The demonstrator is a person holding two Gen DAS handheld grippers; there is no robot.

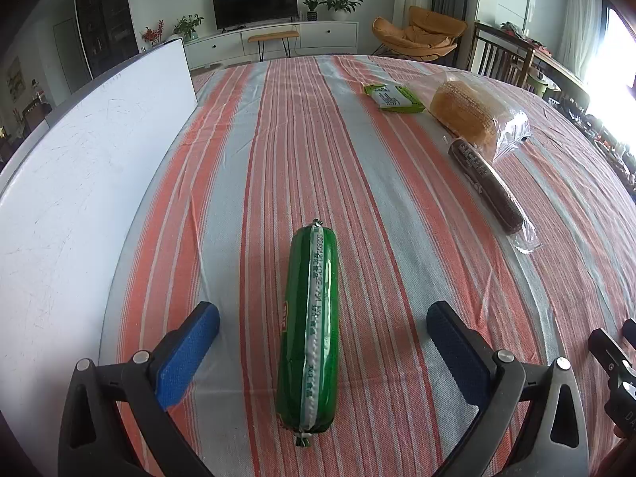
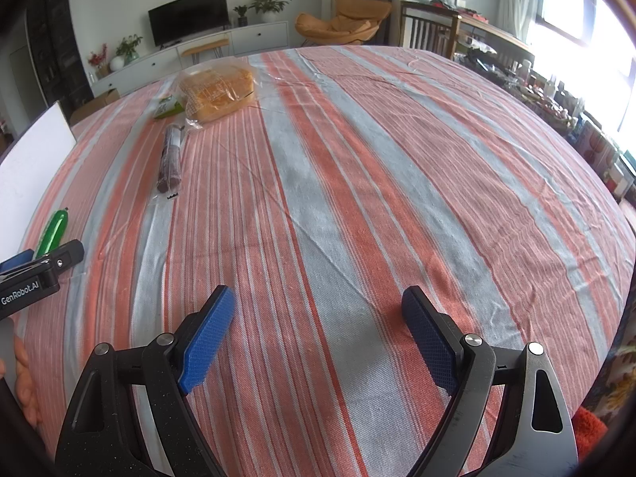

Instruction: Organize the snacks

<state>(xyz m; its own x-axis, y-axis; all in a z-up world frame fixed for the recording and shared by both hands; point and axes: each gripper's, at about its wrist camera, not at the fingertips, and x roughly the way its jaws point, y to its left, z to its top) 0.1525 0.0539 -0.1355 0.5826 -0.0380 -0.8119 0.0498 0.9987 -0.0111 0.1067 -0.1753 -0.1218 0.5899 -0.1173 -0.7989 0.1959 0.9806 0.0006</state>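
A green sausage (image 1: 310,334) in shiny wrap lies lengthwise on the striped cloth, between the wide-apart blue pads of my left gripper (image 1: 322,320); neither pad touches it. The sausage (image 2: 53,230) also shows at the far left of the right wrist view, beside the left gripper (image 2: 43,256). Farther off lie a dark snack stick in clear wrap (image 1: 487,185), a bagged orange bread (image 1: 465,115) and a green packet (image 1: 393,97). My right gripper (image 2: 318,310) stands open over bare cloth with nothing between its pads.
A white board (image 1: 79,183) runs along the table's left edge. The striped tablecloth (image 2: 357,183) covers the whole table. Wooden chairs (image 1: 501,57) stand past the far right edge. A person's hand (image 2: 24,377) shows at the lower left.
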